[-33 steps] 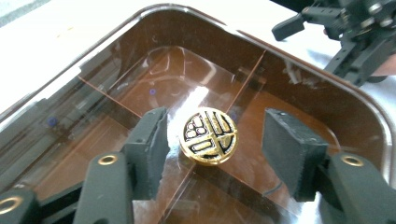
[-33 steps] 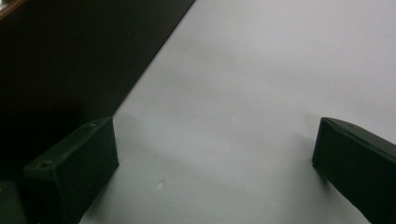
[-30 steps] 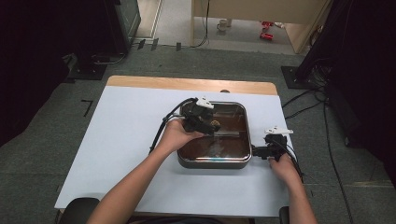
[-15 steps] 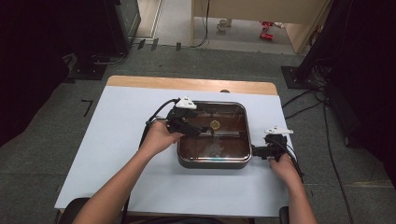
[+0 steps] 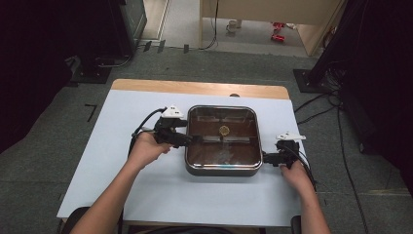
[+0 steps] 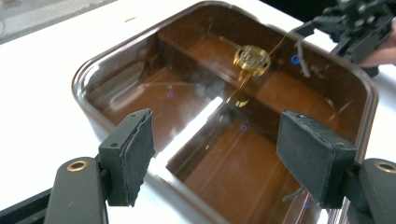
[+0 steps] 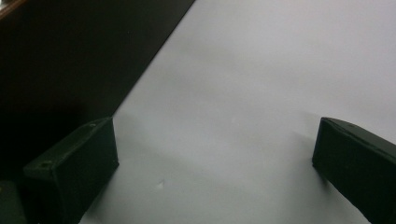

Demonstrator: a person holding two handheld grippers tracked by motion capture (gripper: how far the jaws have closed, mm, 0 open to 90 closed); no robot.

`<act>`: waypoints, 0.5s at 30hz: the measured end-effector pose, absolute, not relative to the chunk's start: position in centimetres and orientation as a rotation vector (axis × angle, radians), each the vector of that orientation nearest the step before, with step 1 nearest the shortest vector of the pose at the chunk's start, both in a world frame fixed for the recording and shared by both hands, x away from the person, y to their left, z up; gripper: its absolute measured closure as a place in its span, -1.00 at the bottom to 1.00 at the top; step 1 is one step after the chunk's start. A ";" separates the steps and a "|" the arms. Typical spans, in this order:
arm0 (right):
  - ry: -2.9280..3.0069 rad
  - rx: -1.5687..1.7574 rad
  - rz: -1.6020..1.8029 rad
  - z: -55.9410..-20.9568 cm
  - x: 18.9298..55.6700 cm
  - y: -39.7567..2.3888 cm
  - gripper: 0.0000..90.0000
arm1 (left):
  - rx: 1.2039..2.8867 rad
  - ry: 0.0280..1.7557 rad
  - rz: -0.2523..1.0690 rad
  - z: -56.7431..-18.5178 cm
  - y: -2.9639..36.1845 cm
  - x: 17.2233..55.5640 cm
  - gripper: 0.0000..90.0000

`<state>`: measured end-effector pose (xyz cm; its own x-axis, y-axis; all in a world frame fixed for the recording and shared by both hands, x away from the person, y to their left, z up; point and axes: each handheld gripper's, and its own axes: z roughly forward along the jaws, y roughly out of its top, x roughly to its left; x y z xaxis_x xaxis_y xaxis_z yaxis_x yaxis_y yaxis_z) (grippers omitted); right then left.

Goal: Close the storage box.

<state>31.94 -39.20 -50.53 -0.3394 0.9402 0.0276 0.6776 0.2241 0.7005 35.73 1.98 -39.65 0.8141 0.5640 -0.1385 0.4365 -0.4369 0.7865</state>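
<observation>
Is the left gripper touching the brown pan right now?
Cannot tell. The left gripper view shows the left gripper open, its jaws straddling the pan rim, but no plain contact or gap.

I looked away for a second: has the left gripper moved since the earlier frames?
Yes. The left gripper has drawn back to the person's left, from over the middle of the brown pan to its left rim, jaws open. The pan itself has stayed put.
</observation>
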 end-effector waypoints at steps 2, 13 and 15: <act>2.101 1.492 0.883 -50.5 31.9 -39.2 -1.00 | 2.094 0.757 0.188 -39.9 2.8 35.6 -0.39; 2.101 1.492 0.883 -50.5 31.9 -39.2 -1.00 | 2.069 0.801 0.252 -40.4 6.7 35.1 -0.45; 2.101 1.492 0.883 -50.5 31.9 -39.2 -1.00 | 2.061 0.800 0.256 -40.7 7.3 35.0 -0.46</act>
<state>31.94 -39.20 -50.53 -0.3398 0.9401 0.0271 0.6774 0.2246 0.7005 34.95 7.32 -40.70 0.7706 0.6270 -0.1139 0.4447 -0.4010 0.8009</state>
